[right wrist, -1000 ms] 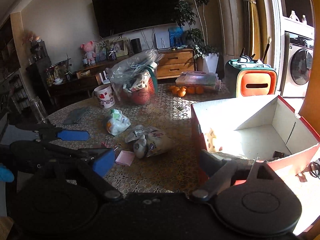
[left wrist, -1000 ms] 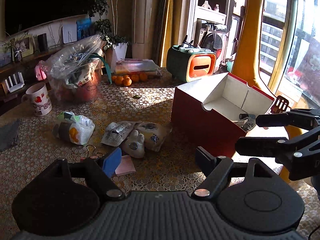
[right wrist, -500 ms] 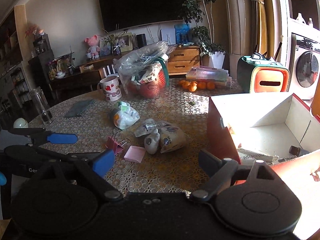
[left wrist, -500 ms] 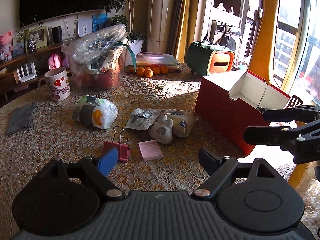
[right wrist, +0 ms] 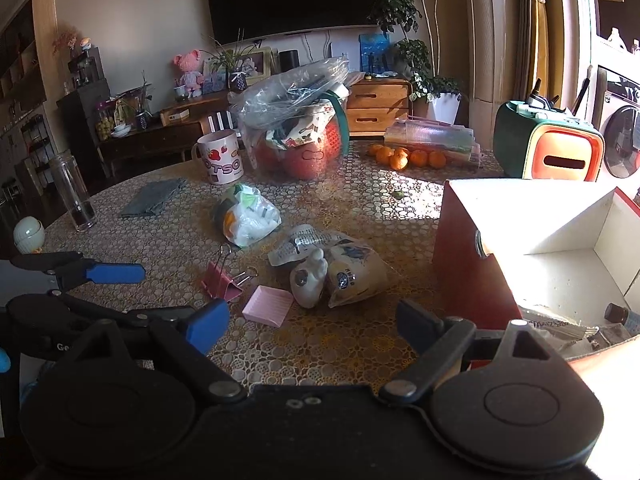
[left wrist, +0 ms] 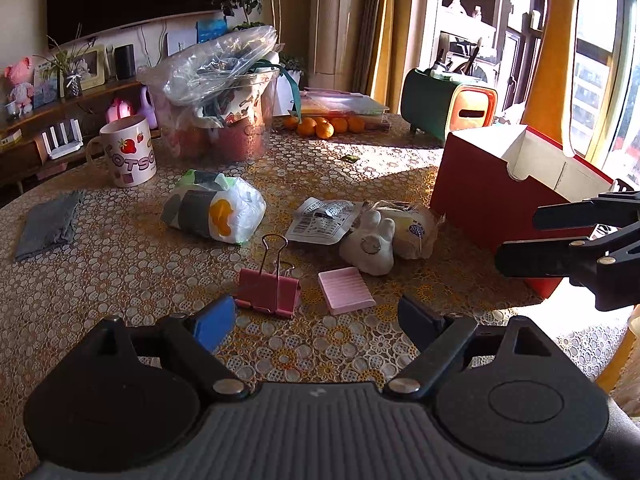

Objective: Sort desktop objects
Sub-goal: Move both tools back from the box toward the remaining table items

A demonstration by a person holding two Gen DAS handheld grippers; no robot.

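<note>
Tongs first: my left gripper [left wrist: 316,318] hangs with its jaws spread wide, having opened further just now, and nothing sits between them; my right gripper [right wrist: 312,320] is equally wide and empty. I judge this the approach before a pick, with loose items yet to go into the red box [left wrist: 480,204]. Just beyond my left gripper stands the pink binder clip [left wrist: 268,290], well to the left of the red box, its wire handles rising and leaning away from me, its long edge running across my view. Beside the clip, towards the box, lies the pink sticky pad [left wrist: 346,290], flat. Next I should lower the jaws to straddle the clip's body across its short width, then close.
</note>
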